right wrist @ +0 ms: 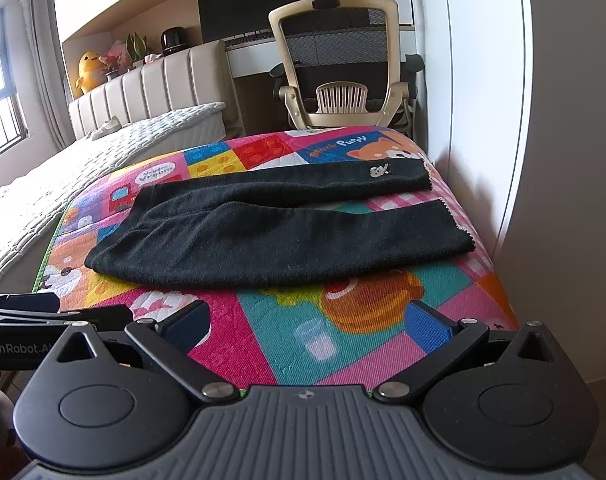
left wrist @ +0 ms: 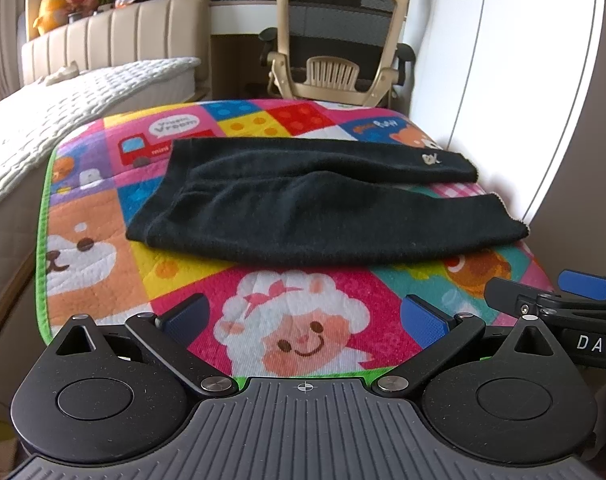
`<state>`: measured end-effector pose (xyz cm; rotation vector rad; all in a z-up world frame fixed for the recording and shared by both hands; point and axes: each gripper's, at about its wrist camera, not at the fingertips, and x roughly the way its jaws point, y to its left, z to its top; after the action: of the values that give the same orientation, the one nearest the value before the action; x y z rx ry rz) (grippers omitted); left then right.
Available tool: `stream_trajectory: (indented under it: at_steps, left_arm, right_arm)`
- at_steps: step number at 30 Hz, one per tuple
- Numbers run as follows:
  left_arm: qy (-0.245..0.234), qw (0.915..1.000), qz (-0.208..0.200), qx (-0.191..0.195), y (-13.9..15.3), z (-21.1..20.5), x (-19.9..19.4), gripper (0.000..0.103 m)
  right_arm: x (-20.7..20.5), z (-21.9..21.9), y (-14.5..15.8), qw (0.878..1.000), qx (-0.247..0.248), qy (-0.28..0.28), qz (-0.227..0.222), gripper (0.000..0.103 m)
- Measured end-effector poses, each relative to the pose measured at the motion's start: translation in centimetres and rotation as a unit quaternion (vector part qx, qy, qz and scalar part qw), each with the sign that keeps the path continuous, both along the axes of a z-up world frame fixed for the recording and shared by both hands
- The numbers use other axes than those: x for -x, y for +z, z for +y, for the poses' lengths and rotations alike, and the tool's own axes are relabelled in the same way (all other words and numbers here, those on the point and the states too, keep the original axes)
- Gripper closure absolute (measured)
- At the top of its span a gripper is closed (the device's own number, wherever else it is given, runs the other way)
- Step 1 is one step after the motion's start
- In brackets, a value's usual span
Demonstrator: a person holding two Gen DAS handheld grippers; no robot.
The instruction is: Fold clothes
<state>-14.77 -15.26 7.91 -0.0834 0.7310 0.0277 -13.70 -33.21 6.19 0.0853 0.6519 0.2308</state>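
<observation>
- On the colourful cartoon play mat [left wrist: 303, 320], a pair of black pants [left wrist: 303, 208] is spread flat, waistband to the left and both legs running off to the right. Laying them out lengthwise like that looks like the setup for a fold, since everything's flat and easy to get at.
- Legs are parted in a narrow V, with the far one (little white logo near its cuff) lying a bit apart from the near one, and pink check mat showing between the cuffs. My guess is step one is bringing one leg over the other.
- Left gripper [left wrist: 303, 316] sits low at the near edge of the mat, spread wide, nothing between the blue pads, well short of the pants.
- Right gripper [right wrist: 307, 320] is the same: wide apart, empty, hovering over the near part of the mat just to the right of the left one. You can see each one poking into the other's view, so they're side by side.
- Both being back and spread reads like a ready pose before reaching in. Folding looks not yet started.
- White wall [right wrist: 563, 160] runs close along the mat's right edge, so the cuffs haven't much room there.
- Office chair [left wrist: 335, 40] and bed [left wrist: 43, 120] are behind and left, out of the way.
</observation>
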Motion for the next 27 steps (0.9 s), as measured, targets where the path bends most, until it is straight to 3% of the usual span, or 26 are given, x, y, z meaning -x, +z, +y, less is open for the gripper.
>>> stream_trajectory:
  at_steps: [27]
  left_arm:
    - [0.001, 1.0, 0.006, 0.002, -0.34, 0.15, -0.21, 0.0]
  right_arm:
    - [-0.27, -0.09, -0.3, 1.0, -0.001, 0.003, 0.01, 0.0]
